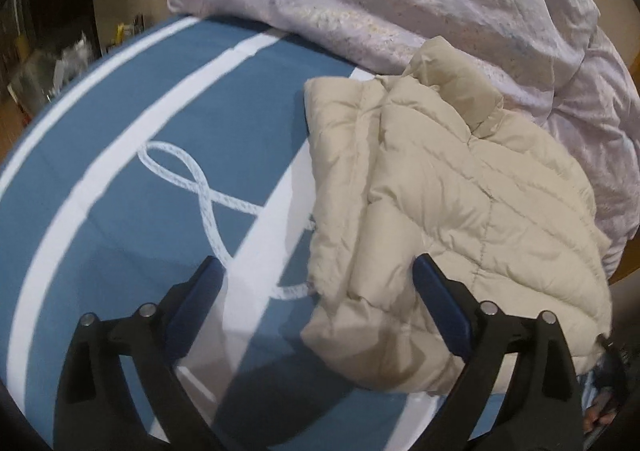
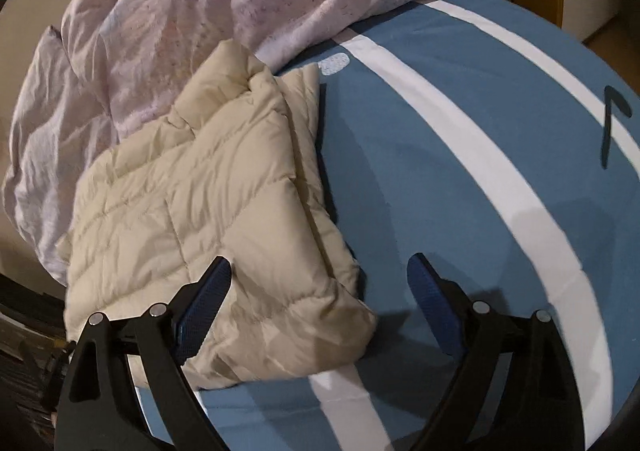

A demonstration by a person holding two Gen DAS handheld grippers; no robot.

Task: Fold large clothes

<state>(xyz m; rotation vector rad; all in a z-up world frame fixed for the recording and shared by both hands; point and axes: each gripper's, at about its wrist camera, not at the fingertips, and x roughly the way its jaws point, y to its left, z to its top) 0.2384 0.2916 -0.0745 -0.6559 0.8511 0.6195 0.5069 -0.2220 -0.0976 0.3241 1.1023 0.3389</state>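
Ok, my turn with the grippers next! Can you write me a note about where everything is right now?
Left gripper: open, nothing in it, above the near edge of the cream puffer jacket.
Right gripper: open, nothing in it, above the jacket's near corner.
The jacket lies folded into a compact bundle on the blue bedspread with white stripes. Its far end rests against a crumpled pale pink duvet.
Done: the jacket looks folded and let go.
Left: maybe tidy or move the bundle. No other clothes waiting to be folded are in view.
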